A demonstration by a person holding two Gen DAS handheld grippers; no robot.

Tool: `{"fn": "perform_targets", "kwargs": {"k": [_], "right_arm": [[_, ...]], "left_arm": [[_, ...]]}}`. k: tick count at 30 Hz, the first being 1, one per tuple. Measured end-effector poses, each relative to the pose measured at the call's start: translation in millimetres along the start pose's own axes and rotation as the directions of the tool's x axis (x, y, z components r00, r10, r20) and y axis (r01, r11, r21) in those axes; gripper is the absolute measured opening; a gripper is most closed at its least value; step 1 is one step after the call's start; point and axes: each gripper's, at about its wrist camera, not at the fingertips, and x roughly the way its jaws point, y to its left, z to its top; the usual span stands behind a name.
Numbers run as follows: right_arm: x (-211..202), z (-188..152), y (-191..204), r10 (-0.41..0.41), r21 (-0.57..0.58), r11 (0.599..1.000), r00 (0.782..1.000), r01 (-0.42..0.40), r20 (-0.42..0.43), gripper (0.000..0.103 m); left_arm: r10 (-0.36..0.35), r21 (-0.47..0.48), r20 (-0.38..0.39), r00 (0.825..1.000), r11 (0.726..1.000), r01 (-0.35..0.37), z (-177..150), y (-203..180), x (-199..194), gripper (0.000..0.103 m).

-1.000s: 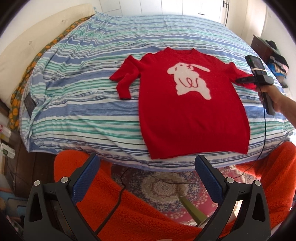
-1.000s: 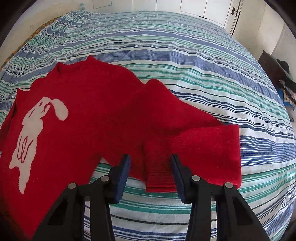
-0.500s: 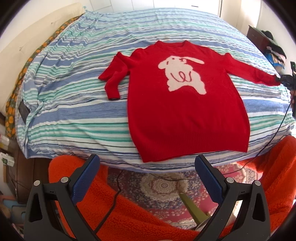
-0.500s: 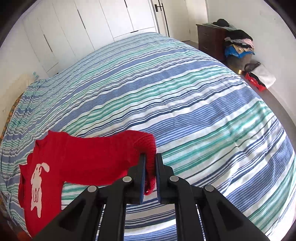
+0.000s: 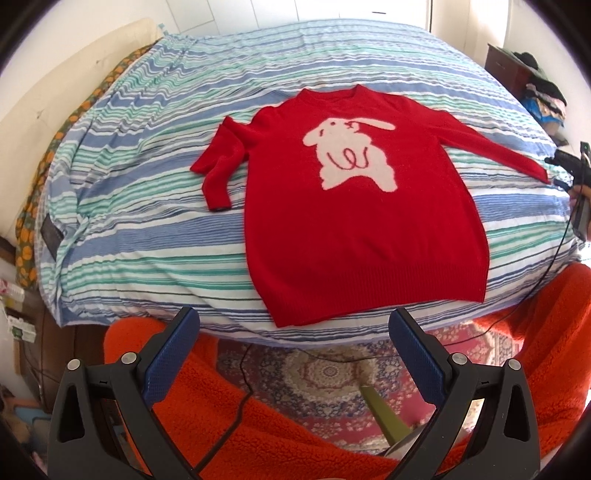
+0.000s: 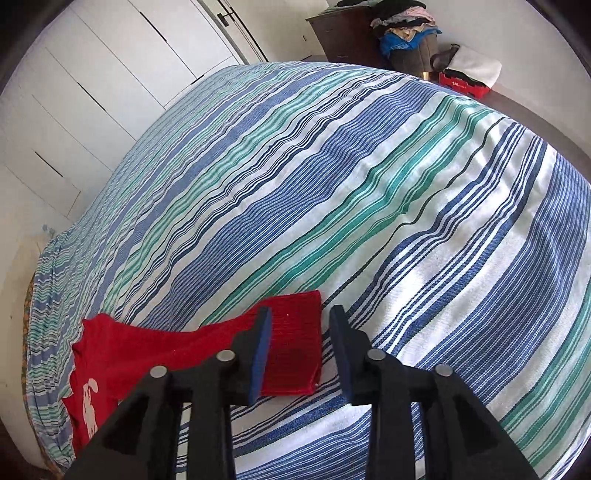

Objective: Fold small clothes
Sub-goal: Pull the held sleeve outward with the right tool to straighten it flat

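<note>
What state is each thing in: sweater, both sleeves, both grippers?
Sweater: flat on the bed, rabbit side up, unfolded.
Left sleeve: bent, cuff pointing toward the hem.
Right sleeve: stretched straight out, cuff flat on the bed.
Left gripper: open, empty, held back from the bed.
Right gripper: open, jaws either side of the cuff.

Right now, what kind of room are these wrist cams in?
Most likely a home bedroom. A large bed with a striped cover fills both views, white wardrobe doors line the far wall, and a dark dresser piled with clothes stands in the corner. A red sweater lies spread out.
</note>
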Motion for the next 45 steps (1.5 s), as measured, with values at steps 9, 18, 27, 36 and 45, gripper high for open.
{"fn": "perform_targets", "kwargs": {"k": [9,18,27,36,45], "right_arm": [[11.3,25.7,-12.0,0.129,-0.001,0.991,0.983,-0.130,-0.127,0.070],[52.7,24.8,40.0,-0.062,-0.398,0.914,0.940,-0.082,-0.337,0.059],[5.2,-7.6,50.7,-0.126,-0.641,0.749,0.914,-0.167,-0.385,0.059],[77.5,6.8,146.8,-0.002,-0.615,0.723,0.889,-0.315,-0.458,0.047],[116.8,-39.2,188.2,-0.153,-0.791,0.532,0.885,-0.302,-0.440,0.004]], "left_arm": [[-0.024,0.027,-0.044,0.999,0.999,0.025,4.2,-10.4,15.2,0.102],[0.023,0.036,-0.040,0.999,0.999,-0.022,5.4,-17.7,17.0,0.102],[0.023,0.057,-0.073,0.997,0.998,-0.019,18.8,-21.9,32.0,0.102],[0.027,0.099,-0.045,0.999,0.995,-0.022,20.5,-43.4,23.9,0.102],[0.038,0.032,-0.106,0.994,0.999,-0.035,14.6,-20.2,40.7,0.102]]}}
